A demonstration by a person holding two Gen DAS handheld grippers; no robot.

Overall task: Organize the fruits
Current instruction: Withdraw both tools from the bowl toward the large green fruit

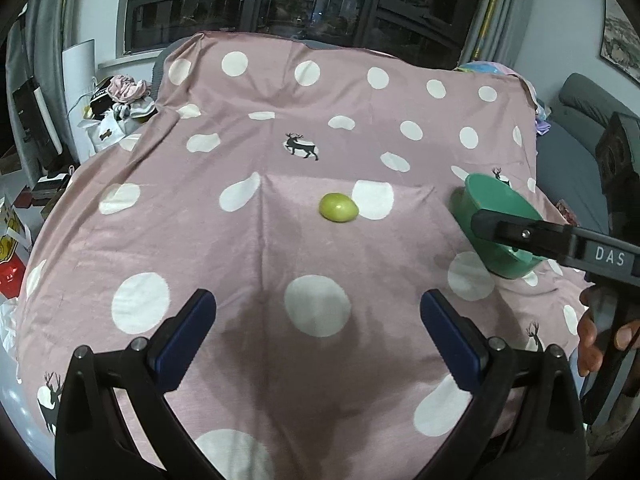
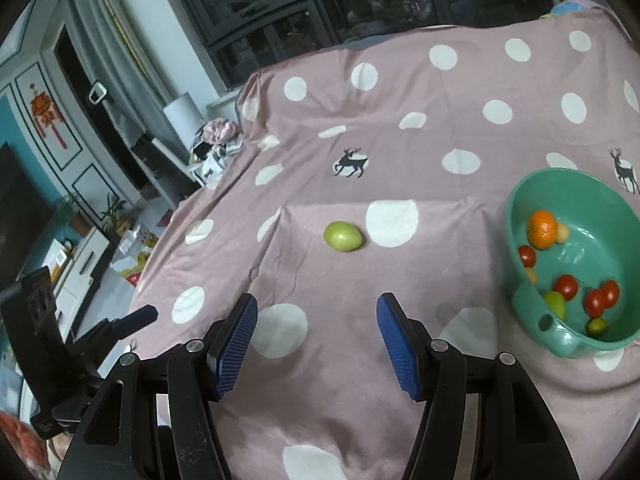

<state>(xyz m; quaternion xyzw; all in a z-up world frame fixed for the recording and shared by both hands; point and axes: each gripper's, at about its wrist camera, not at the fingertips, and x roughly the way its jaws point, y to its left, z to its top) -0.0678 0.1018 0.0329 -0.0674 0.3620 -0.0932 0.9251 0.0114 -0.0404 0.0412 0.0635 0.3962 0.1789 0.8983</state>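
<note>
Pink polka-dot cloth [image 2: 400, 140] bearing a green bowl [image 2: 520, 304] of fruits at right and one green fruit [image 2: 343, 236] mid-cloth, ahead of the left gripper [image 1: 318, 312] and right gripper [image 2: 318, 320], both released, empty.

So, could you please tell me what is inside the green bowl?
The green bowl holds an orange, red tomatoes and small green fruits; its near rim hides the rest.

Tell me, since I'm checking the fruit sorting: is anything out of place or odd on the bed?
One green fruit lies alone on the pink spotted cover, well apart from the green bowl that holds the orange and the other small fruits. Nothing looks spilled or damaged, and the bowl sits upright.
</note>
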